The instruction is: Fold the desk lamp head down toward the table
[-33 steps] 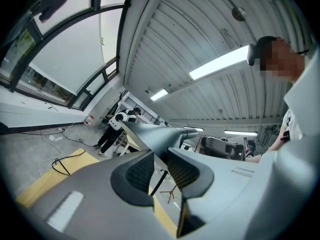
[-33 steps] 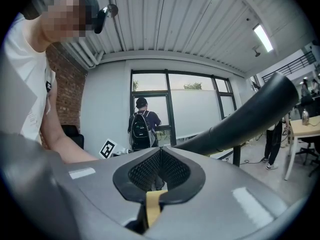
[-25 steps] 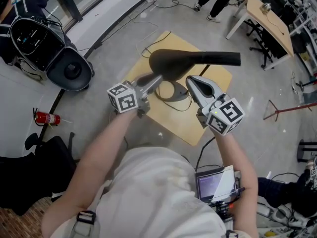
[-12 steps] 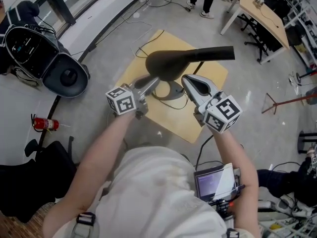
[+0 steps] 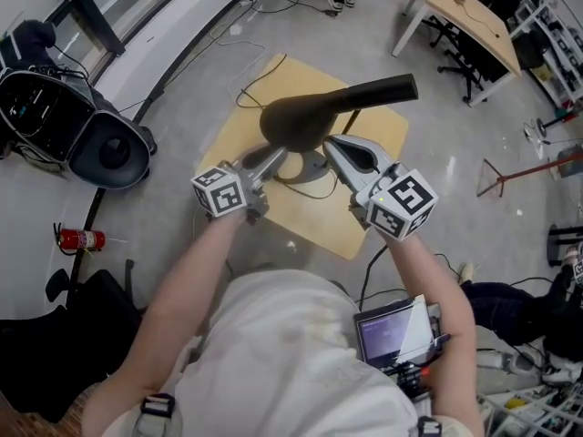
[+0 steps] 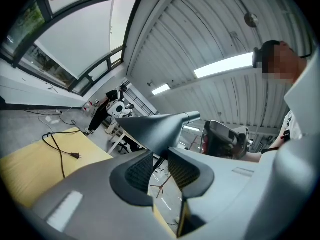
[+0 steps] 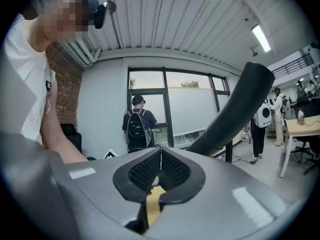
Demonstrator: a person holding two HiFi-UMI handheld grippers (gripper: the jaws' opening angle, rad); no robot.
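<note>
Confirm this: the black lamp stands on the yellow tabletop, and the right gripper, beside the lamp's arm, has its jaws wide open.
Wrong on the jaws: the right gripper view shows the right gripper shut, beside the lamp's arm. The black lamp stands on the yellow tabletop.

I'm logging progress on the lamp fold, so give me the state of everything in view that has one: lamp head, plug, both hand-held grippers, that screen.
lamp head: raised above the table, not yet folded down.
power plug: unplugged, lying on the yellow table.
left hand-held gripper: jaw tips closed on the lamp head's lower edge.
right hand-held gripper: shut, nothing held.
screen: lit.
</note>
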